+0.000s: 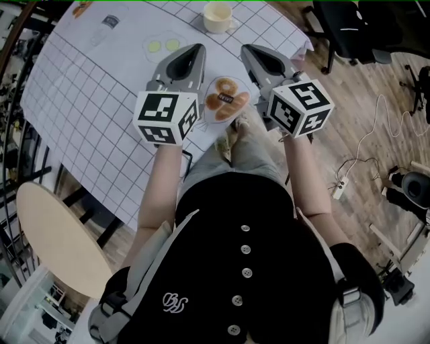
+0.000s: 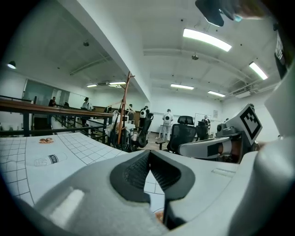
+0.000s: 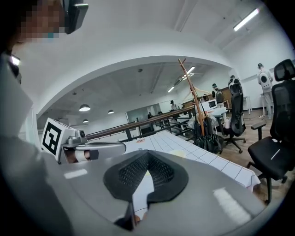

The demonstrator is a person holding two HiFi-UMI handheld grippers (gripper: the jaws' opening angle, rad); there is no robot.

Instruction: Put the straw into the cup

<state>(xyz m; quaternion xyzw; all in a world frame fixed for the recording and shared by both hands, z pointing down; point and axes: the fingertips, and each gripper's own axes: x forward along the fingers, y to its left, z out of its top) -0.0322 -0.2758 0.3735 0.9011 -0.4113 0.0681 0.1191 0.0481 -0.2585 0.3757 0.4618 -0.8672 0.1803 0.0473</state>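
Holding the left tool [image 1: 199, 48] and the right tool [image 1: 246, 48] side by side above the tabletop [image 1: 87, 94] edge, each with jaws pressed together and pinching nothing. Facing the cup [image 1: 218, 17], upright well ahead of both tools, past a plate of pastries [image 1: 222, 117] lying between them.

Grippers: two, the left gripper [image 1: 198, 48] and the right gripper [image 1: 247, 48], each bearing one marker cube [image 1: 166, 117], two cubes in all. Gridded table [image 1: 80, 101]: one, holding one cup [image 1: 218, 17], one plate [image 1: 209, 87] of pastries [image 1: 235, 102] too bunched to count, two green discs [image 1: 155, 46] and one grey bottle shape [image 1: 107, 27]. Floor: one round stool [image 1: 57, 238], one black office chair [image 1: 349, 27], one power strip [image 1: 338, 190].
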